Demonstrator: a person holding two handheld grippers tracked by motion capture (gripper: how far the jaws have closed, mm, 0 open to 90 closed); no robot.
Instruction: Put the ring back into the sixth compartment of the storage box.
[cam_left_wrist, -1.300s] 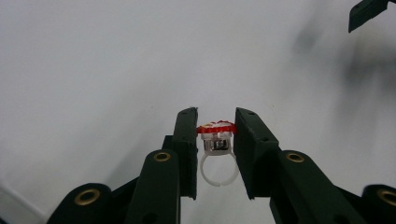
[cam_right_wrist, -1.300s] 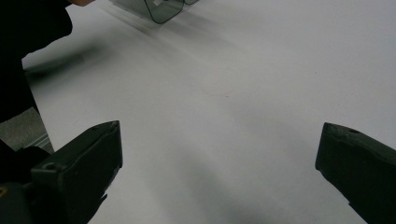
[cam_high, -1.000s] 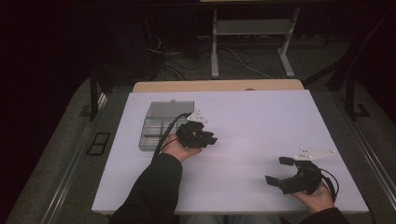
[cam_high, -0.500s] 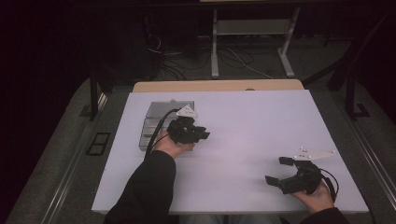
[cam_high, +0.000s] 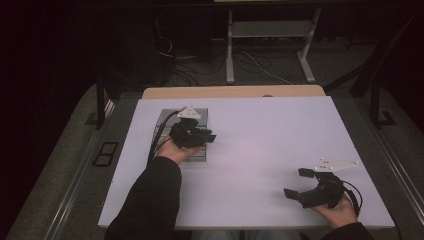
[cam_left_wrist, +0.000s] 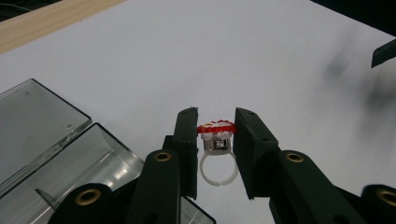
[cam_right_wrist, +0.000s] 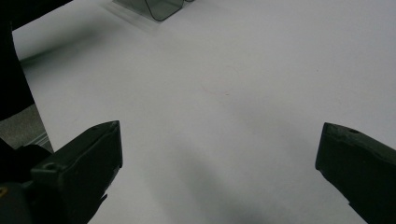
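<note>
My left gripper (cam_left_wrist: 215, 128) is shut on a toy ring (cam_left_wrist: 216, 154) with a white band, a silver collar and a red top. The ring hangs between the pads above the white table. In the high view this gripper (cam_high: 210, 138) hovers over the right edge of a clear plastic box (cam_high: 165, 126) lying open at the table's left. In the left gripper view the box (cam_left_wrist: 56, 154) lies just left of the jaws. My right gripper (cam_high: 296, 183) rests near the table's front right corner, its jaws wide open with nothing between them. Its fingers (cam_right_wrist: 88, 158) frame bare table.
The white table top (cam_high: 260, 140) has a wooden strip (cam_high: 230, 92) along its far edge. Beyond it are a dark floor, cables and a white stand (cam_high: 267, 45). A corner of the clear box (cam_right_wrist: 161, 9) shows at the top of the right gripper view.
My left hand has moved up and toward the far left, from the table's middle-left to over the clear box, still holding the ring. The right hand has stayed put.
</note>
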